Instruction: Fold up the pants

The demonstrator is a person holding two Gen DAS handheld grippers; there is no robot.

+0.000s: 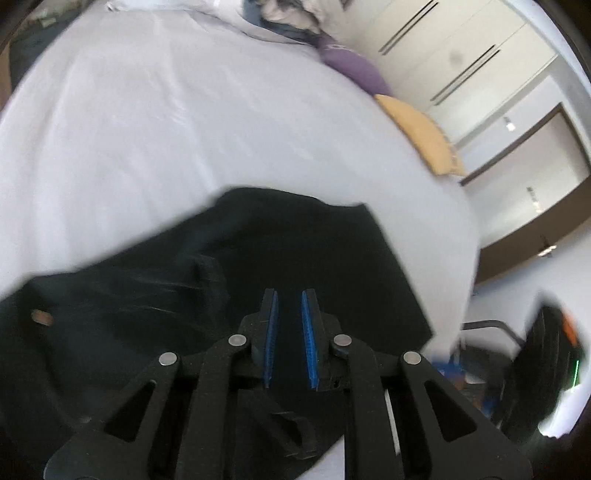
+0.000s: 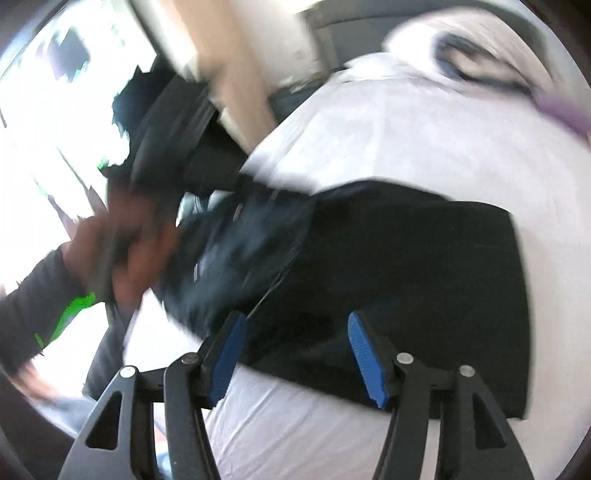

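Black pants (image 1: 295,240) lie folded into a rough rectangle on the white bed sheet (image 1: 166,129). My left gripper (image 1: 290,295) hovers over the pants with its blue pads a narrow gap apart and nothing between them. In the right wrist view the pants (image 2: 424,258) spread from the centre to the right. My right gripper (image 2: 295,317) stands wide open over their near edge, its pads clear of the cloth. At the left a blurred hand (image 2: 125,243) in a dark sleeve holds the other gripper's body over the bunched end of the pants.
A purple cushion (image 1: 351,66) and an orange cushion (image 1: 424,136) lie along the bed's right edge. A pile of clothes (image 1: 288,14) sits at the far end. White wardrobe doors (image 1: 461,55) stand beyond. A blurred black and orange object (image 1: 546,369) is off the bed's corner.
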